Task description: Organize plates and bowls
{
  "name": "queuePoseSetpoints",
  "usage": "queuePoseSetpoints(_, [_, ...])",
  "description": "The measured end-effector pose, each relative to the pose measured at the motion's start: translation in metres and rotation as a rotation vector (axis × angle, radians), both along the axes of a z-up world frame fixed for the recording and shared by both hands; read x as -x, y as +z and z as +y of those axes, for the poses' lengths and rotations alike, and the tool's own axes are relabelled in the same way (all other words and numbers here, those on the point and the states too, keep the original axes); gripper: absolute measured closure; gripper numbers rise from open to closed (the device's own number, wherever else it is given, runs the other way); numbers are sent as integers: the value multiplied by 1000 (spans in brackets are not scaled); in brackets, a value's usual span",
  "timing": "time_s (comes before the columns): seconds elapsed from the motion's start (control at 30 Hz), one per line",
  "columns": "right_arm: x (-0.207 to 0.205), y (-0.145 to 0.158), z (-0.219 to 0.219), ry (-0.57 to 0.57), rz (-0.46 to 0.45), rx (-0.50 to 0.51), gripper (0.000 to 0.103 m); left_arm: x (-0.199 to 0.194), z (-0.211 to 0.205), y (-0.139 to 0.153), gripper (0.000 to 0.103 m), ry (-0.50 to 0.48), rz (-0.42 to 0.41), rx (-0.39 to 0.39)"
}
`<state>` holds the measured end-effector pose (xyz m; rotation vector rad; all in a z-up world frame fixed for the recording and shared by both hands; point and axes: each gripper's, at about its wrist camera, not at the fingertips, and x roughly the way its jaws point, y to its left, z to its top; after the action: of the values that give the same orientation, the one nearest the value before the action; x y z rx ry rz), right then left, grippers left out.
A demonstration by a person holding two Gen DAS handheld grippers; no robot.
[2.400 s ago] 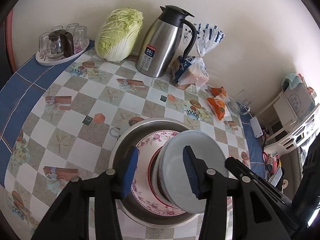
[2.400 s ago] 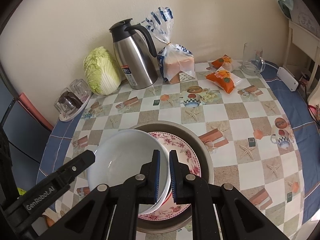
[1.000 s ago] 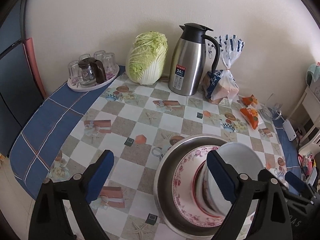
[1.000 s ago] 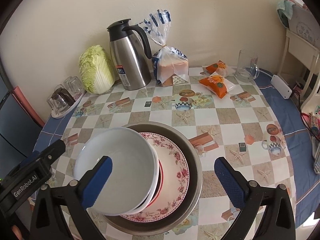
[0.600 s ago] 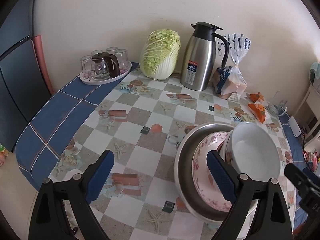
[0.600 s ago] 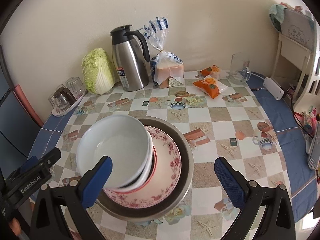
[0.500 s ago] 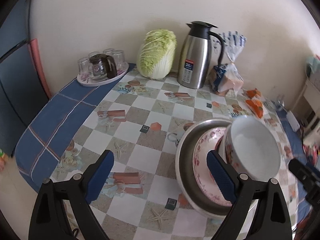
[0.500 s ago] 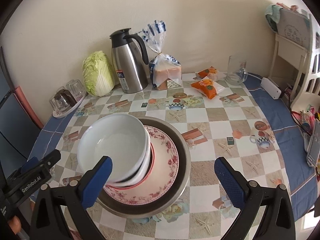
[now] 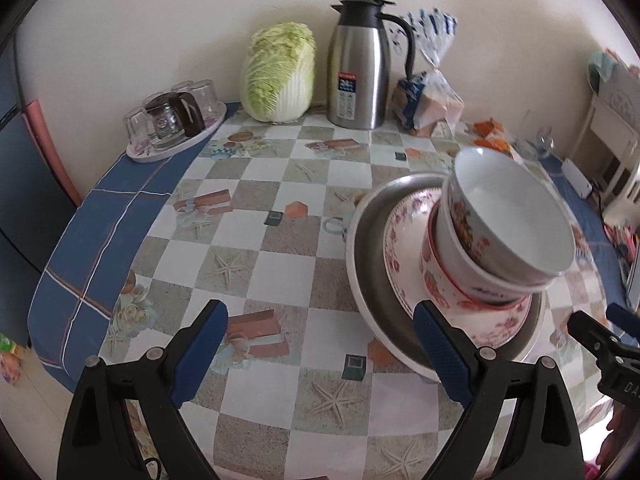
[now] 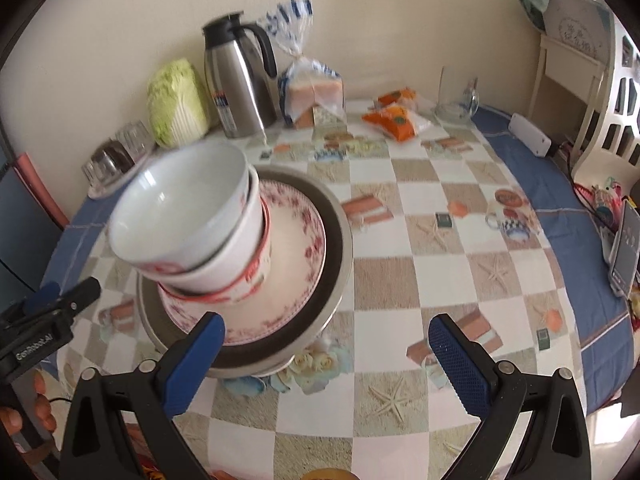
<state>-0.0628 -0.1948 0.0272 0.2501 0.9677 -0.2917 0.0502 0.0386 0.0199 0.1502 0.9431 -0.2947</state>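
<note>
I am holding both grippers, left (image 9: 320, 354) and right (image 10: 330, 362), spread and empty; the leaning bowls (image 10: 188, 236) risk sliding off the plate (image 10: 292, 264) if nudged.

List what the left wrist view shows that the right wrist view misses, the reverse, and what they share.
Left wrist only: the left gripper, open, over bare tablecloth.

Right wrist only: the right gripper, open; a phone at the table's right edge; a hand at lower left.

Both: stacked bowls on a floral plate in a metal basin, steel jug, cabbage.
</note>
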Motion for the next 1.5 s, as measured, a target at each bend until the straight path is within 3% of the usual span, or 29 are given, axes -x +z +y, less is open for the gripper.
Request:
queuePoseSetpoints(0.43, [-8, -7, 9, 29, 29, 24, 0, -4, -8, -10, 9, -53, -2, -49])
queuePoseSetpoints(1.5, [-14, -19, 9, 39, 50, 23, 0, -10, -7, -19, 9, -67, 31, -30])
